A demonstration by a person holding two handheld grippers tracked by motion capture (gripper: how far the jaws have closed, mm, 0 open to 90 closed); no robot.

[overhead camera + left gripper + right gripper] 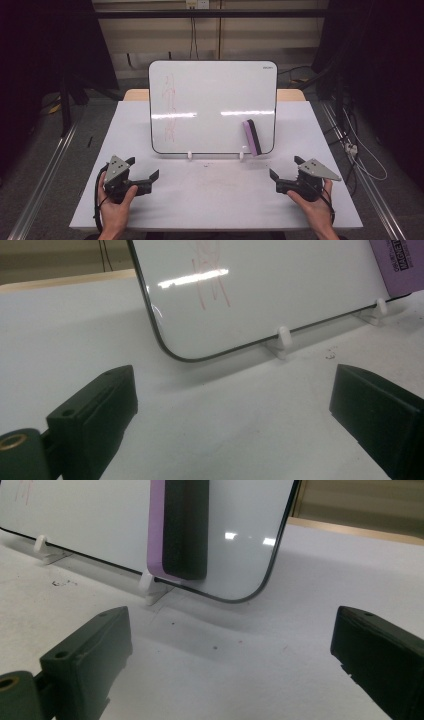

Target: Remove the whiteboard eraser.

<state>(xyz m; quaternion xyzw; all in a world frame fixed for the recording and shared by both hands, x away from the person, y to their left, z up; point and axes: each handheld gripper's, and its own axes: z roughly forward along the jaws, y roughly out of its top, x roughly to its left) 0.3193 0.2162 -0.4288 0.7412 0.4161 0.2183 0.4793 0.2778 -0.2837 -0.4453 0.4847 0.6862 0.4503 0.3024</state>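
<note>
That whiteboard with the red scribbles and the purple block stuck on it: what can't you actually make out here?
- Red marks on the whiteboard: too faint and small in the high view; cut off by the top edge in the left gripper view.
- Eraser label: cropped by the frame corner in the left gripper view.
- Whiteboard's back: hidden by its own face.

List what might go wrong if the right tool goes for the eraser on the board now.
The whiteboard only leans in two small white clips, so a push could tip it. The eraser sits at the board's lower edge, so it may slide off instead of being gripped. Dragging it could miss the red marks at the far side.
</note>
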